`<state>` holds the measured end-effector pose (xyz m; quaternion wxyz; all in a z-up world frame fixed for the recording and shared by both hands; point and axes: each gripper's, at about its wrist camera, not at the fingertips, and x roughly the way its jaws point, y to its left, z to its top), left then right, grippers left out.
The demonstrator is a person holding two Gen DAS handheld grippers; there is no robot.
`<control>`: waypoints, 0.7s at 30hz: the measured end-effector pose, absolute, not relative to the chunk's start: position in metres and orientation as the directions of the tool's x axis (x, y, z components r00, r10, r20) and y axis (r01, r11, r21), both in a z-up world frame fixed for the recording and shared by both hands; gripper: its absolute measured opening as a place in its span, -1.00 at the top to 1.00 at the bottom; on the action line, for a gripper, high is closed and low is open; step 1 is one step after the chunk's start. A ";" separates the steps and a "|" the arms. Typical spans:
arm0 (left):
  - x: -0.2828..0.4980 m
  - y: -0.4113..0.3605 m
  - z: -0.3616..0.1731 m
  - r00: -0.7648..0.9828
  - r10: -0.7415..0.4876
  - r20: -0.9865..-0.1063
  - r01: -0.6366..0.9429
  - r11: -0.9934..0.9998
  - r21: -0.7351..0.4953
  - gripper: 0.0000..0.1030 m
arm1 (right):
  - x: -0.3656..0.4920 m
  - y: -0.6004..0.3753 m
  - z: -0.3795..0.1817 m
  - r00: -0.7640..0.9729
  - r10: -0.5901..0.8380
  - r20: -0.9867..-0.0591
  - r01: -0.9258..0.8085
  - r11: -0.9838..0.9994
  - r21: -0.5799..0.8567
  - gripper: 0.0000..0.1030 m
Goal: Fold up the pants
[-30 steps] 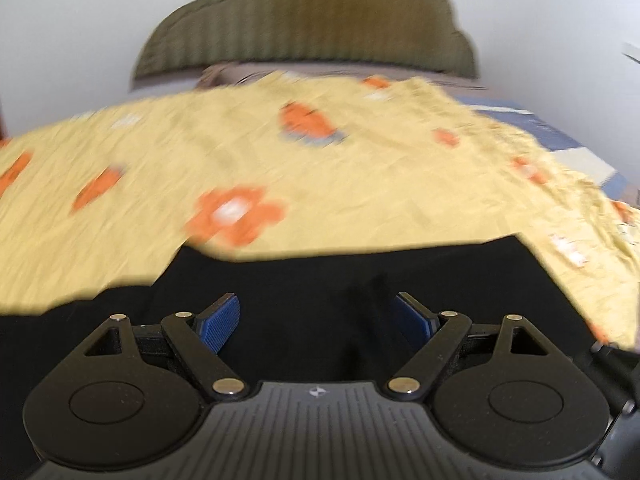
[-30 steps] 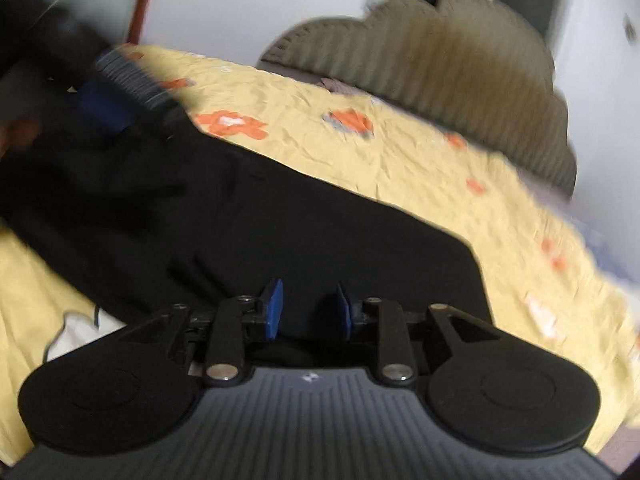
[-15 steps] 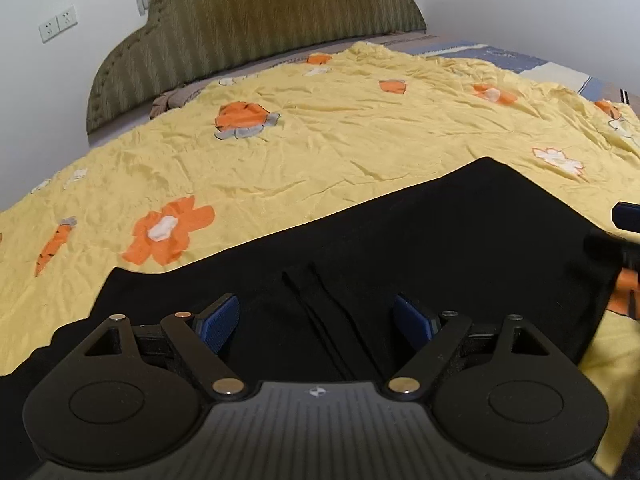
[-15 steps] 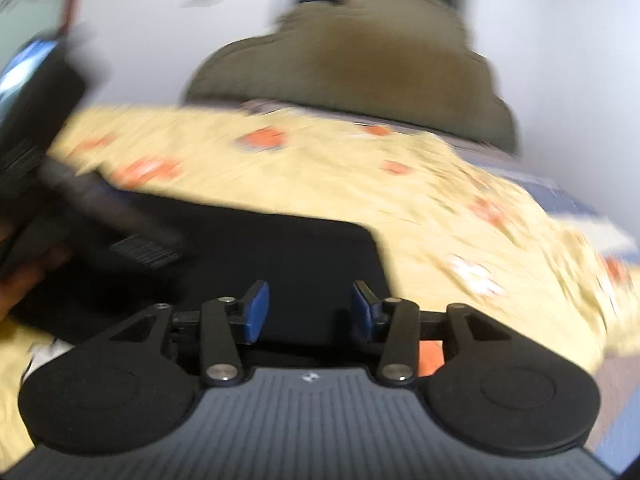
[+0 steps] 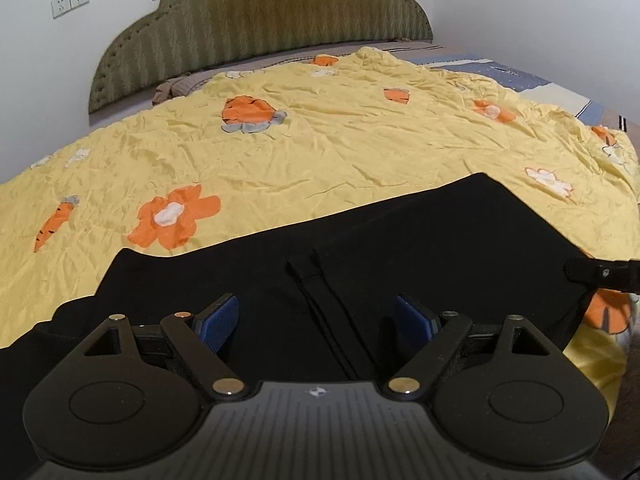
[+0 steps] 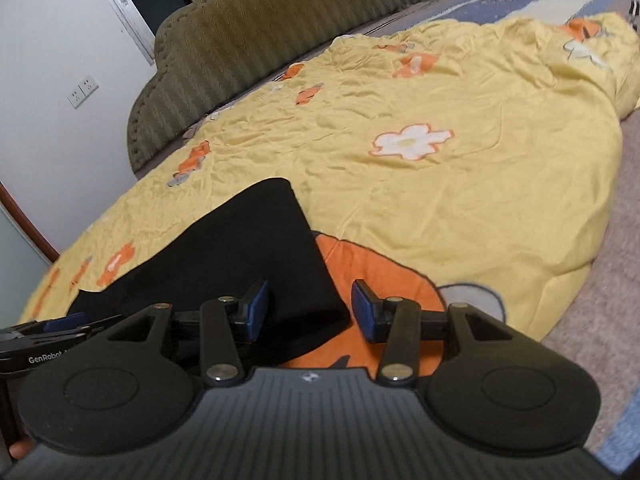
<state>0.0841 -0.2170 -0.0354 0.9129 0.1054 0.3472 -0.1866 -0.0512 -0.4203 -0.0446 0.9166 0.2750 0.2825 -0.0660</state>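
Black pants lie flat across the near side of a yellow flowered bedspread, with a seam running down their middle. My left gripper hovers low over the middle of the pants, its jaws wide open and nothing between the blue pads. My right gripper sits at the right end of the pants. Its jaws stand part open around the near corner of the cloth, and the pads do not press on it. One of its fingers shows at the right edge of the left wrist view.
A green padded headboard stands at the far end against a white wall with sockets. The bedspread hangs over the bed's right edge, with grey carpet beyond. My left gripper's body shows at the lower left.
My right gripper swung to the right end of the pants, rolled, and its jaws widened. The left gripper sank slightly over the middle of the pants and stayed open.
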 end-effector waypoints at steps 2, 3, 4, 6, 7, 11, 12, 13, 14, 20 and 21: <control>0.088 -0.220 -0.033 0.673 -0.283 -0.683 0.423 0.905 0.042 -0.65 | -0.047 -0.416 -0.042 0.829 0.024 -0.558 0.275 0.852 0.446 0.54; 0.090 -0.221 -0.031 0.666 -0.292 -0.686 0.425 0.905 0.028 -0.65 | -0.046 -0.414 -0.039 0.831 0.016 -0.556 0.270 0.862 0.428 0.61; 0.092 -0.222 -0.029 0.658 -0.302 -0.690 0.428 0.904 0.012 -0.65 | -0.044 -0.410 -0.034 0.833 0.009 -0.553 0.260 0.875 0.407 0.69; 0.100 -0.226 -0.021 0.629 -0.333 -0.702 0.437 0.899 -0.035 -0.65 | -0.048 -0.401 -0.025 0.838 -0.017 -0.545 0.247 0.903 0.352 0.73; 0.104 -0.228 -0.017 0.613 -0.356 -0.705 0.441 0.895 -0.069 -0.65 | -0.051 -0.394 -0.020 0.840 -0.038 -0.542 0.241 0.920 0.308 0.75; 0.121 -0.242 0.000 0.517 -0.458 -0.723 0.465 0.860 -0.212 -0.67 | -0.053 -0.358 -0.001 0.853 -0.129 -0.505 0.192 0.979 0.073 0.77; 0.126 -0.246 0.002 0.495 -0.474 -0.729 0.467 0.852 -0.237 -0.69 | -0.054 -0.347 0.005 0.859 -0.146 -0.491 0.172 0.985 0.007 0.77; 0.129 -0.250 0.004 0.478 -0.484 -0.733 0.465 0.847 -0.256 -0.70 | -0.054 -0.337 0.008 0.864 -0.159 -0.477 0.151 0.987 -0.056 0.77; 0.131 -0.254 0.006 0.469 -0.490 -0.735 0.463 0.845 -0.267 -0.70 | -0.054 -0.326 0.011 0.870 -0.168 -0.464 0.129 0.985 -0.115 0.77; 0.134 -0.273 0.015 0.473 -0.456 -0.754 0.486 0.849 -0.208 -0.70 | -0.054 -0.274 0.012 0.894 -0.188 -0.406 0.026 0.928 -0.373 0.78; 0.135 -0.277 0.016 0.474 -0.444 -0.761 0.492 0.850 -0.189 -0.70 | -0.054 -0.269 0.011 0.896 -0.186 -0.402 0.013 0.918 -0.397 0.78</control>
